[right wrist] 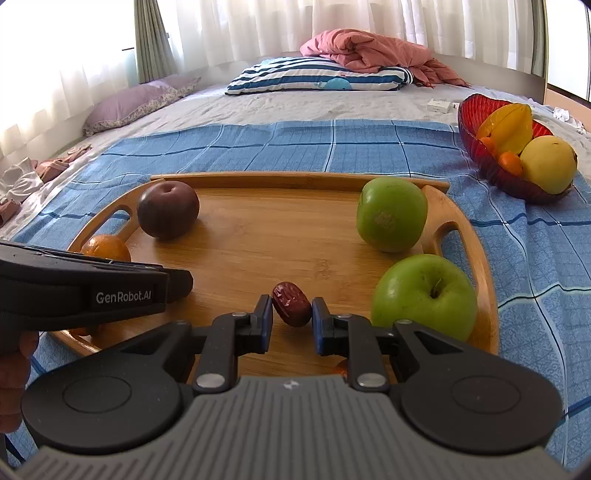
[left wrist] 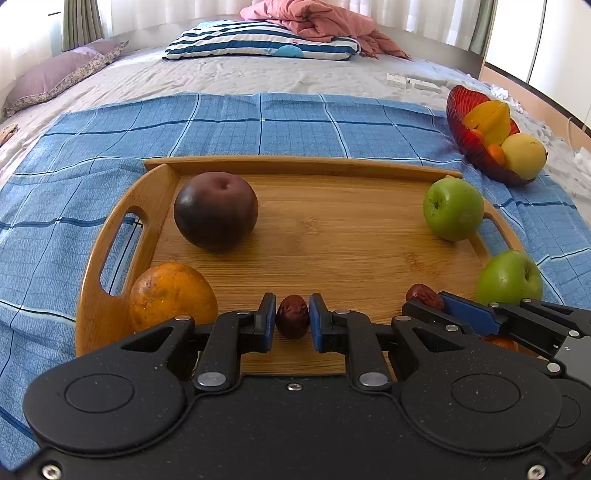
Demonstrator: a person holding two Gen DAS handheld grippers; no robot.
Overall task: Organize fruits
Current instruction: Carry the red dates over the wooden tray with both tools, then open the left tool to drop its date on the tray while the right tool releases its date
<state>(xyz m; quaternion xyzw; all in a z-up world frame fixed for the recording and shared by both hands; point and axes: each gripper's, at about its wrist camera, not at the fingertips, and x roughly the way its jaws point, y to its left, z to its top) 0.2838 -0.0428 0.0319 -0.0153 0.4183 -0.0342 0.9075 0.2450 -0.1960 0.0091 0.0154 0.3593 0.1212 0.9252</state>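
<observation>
My left gripper (left wrist: 293, 321) is shut on a small wrinkled red date (left wrist: 293, 320) just above the near edge of the bamboo tray (left wrist: 295, 164). My right gripper (right wrist: 291, 308) is shut on a second red date (right wrist: 291, 303), low over the same tray and close beside the left one. On the tray lie a dark plum (left wrist: 216, 212) at the back left, an orange (left wrist: 171, 295) at the front left, and two green apples (left wrist: 453, 208) (left wrist: 509, 277) on the right. A red bowl (left wrist: 465, 144) sits off the tray at the far right.
The bowl holds a starfruit (right wrist: 508, 123), a yellow pear (right wrist: 548, 164) and small oranges. The tray rests on a blue checked cloth (left wrist: 258, 125) spread over a bed. A striped pillow (left wrist: 258, 40) and a pink blanket (left wrist: 314, 18) lie at the far end.
</observation>
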